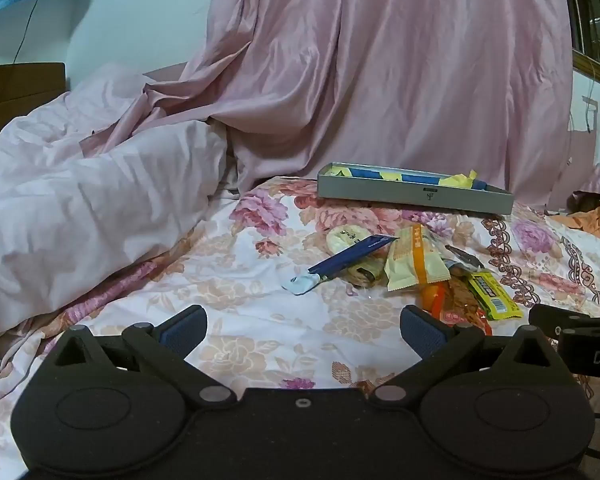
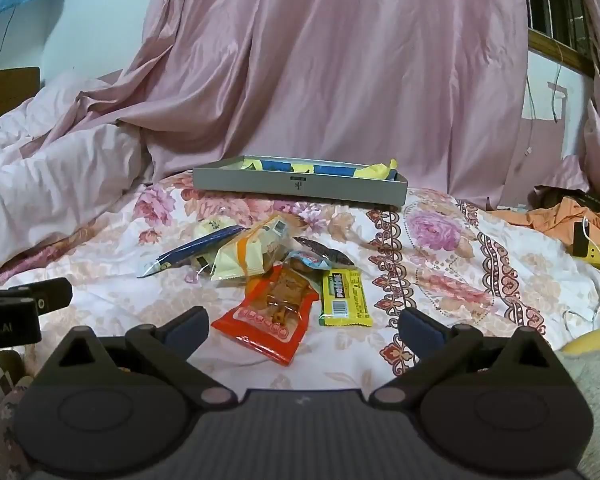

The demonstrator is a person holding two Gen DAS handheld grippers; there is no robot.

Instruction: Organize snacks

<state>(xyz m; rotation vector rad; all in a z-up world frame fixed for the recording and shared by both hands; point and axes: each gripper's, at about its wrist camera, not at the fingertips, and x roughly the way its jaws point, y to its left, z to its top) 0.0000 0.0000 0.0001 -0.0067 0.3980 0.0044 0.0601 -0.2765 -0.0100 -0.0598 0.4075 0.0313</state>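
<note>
A loose heap of wrapped snacks (image 2: pixel 268 272) is spread on the floral bedsheet (image 2: pixel 440 240), with a shallow grey rectangular tray (image 2: pixel 300 188) beyond it. The red plastic snack packet (image 2: pixel 270 316) is found just ahead of the right hand-held gripper (image 2: pixel 302 330), slightly left of centre, its long axis running near-to-far. The left hand-held gripper (image 1: pixel 304 326) is placed farther left. Both are held low and level, jaws spread wide, nothing gripped.

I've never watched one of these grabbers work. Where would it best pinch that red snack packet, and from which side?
Probably the red snack packet is best taken by its near crimped edge, which points towards the open right gripper. It lies flat on the floral bedsheet, its far end tucked among other snacks, so coming in low from the near side lets the jaws close over that thin seam.
</note>
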